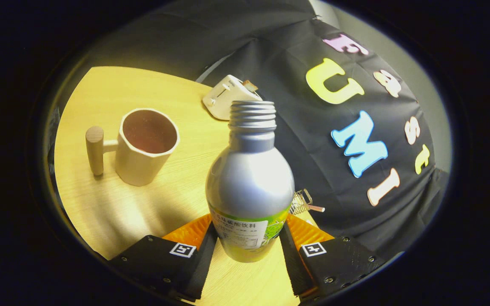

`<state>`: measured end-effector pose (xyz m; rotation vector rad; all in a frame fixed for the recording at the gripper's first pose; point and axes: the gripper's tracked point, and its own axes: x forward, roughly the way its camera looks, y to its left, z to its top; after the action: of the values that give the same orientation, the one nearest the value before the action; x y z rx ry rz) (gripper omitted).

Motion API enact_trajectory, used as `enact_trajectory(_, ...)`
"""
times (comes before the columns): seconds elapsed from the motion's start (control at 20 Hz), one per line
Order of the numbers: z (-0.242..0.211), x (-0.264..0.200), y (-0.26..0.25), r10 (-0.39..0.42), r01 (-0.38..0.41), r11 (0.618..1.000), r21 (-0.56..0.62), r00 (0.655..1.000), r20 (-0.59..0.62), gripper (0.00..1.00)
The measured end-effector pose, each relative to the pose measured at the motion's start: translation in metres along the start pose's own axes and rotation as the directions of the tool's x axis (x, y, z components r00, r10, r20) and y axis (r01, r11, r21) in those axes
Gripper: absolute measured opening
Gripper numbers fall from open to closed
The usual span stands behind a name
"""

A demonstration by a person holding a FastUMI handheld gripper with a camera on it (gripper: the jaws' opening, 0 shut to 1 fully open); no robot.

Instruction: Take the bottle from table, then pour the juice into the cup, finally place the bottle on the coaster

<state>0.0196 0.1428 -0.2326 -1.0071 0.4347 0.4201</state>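
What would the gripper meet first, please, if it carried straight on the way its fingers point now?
The bottle: it already stands between the gripper's fingers, which appear to press its lower sides. Past it lie the table edge and the booth wall; the cup sits off that line, though depth is unclear.

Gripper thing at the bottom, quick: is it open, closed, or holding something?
Gripper: shut on the silver bottle, one finger pressing each side of its labelled lower body; cap is off.
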Motion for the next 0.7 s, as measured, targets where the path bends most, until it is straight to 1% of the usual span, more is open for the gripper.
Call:
enact_trajectory(0.15,0.007,0.001,0.007,0.004,-0.005,0.995,-0.099,1.0,-0.006,0.75)
enact_trajectory(0.35,0.015,-0.001,0.015,0.002,-0.003,0.972,-0.233,1.0,-0.009,0.75)
enact_trajectory(0.6,0.016,0.004,0.029,0.022,-0.041,0.943,-0.33,0.998,-0.062,0.75)
enact_trajectory(0.7,0.016,0.006,0.03,0.019,-0.049,0.928,-0.37,0.996,-0.085,0.75)
